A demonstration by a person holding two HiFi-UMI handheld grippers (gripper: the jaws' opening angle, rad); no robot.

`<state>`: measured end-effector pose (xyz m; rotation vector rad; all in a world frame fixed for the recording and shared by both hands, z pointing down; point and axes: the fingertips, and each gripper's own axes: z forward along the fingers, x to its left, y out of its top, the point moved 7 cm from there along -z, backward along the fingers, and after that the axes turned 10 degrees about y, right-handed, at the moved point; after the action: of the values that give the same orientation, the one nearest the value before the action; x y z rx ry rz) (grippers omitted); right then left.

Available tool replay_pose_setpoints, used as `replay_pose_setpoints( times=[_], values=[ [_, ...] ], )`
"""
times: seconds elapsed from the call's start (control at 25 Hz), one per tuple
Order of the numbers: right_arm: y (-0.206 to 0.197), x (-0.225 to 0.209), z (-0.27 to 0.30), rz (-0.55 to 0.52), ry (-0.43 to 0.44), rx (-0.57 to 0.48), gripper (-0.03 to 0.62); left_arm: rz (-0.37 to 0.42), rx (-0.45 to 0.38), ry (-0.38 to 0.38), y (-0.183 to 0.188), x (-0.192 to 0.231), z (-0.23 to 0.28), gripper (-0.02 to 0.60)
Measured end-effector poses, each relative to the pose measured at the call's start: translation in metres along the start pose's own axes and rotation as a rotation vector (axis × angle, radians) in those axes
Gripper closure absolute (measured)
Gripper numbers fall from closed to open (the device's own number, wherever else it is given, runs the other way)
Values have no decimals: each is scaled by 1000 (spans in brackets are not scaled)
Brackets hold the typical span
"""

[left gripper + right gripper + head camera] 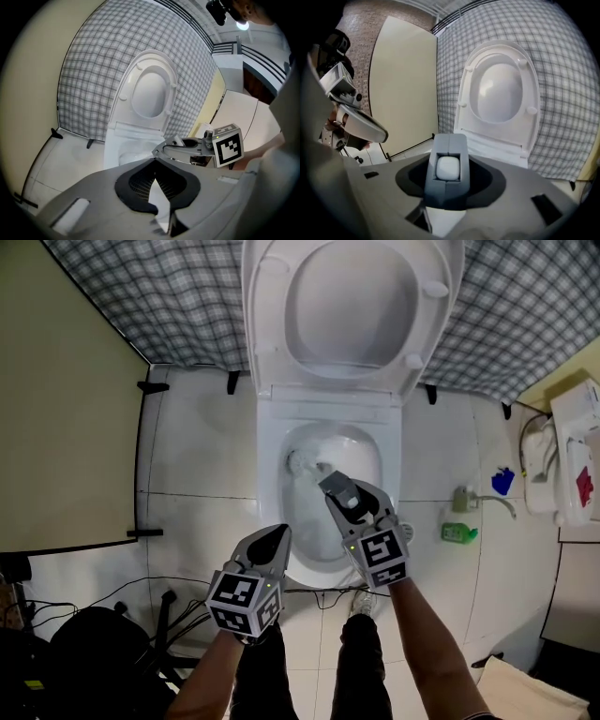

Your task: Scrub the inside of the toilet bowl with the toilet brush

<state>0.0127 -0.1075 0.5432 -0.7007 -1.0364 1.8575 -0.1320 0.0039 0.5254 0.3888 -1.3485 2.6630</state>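
The white toilet bowl stands with seat and lid raised against the checked wall. My right gripper reaches over the bowl's near rim, shut on the grey toilet brush handle. The brush head lies low inside the bowl at its left. In the right gripper view the handle, with its white end cap, sits clamped between the jaws. My left gripper hovers by the bowl's near left corner, shut and empty; in the left gripper view its tips meet, with the bowl beyond.
A beige panel stands to the left. Cables and dark gear lie on the floor at lower left. A green bottle, a blue item and white fittings sit to the right. The person's legs stand before the bowl.
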Motion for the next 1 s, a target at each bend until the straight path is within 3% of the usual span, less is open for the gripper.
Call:
replay_pose_setpoints(
  times=[0.28, 0.6, 1.0],
  values=[
    [18, -5, -1, -119, -11, -30, 390, -23, 0, 8, -2, -2, 3, 572],
    [18, -15, -13, -200, -138, 9, 390, -26, -1, 8, -1, -3, 3, 571],
    [-1, -22, -59, 15, -381, 58, 390, -19, 0, -27, 5, -11, 0, 571]
  ],
)
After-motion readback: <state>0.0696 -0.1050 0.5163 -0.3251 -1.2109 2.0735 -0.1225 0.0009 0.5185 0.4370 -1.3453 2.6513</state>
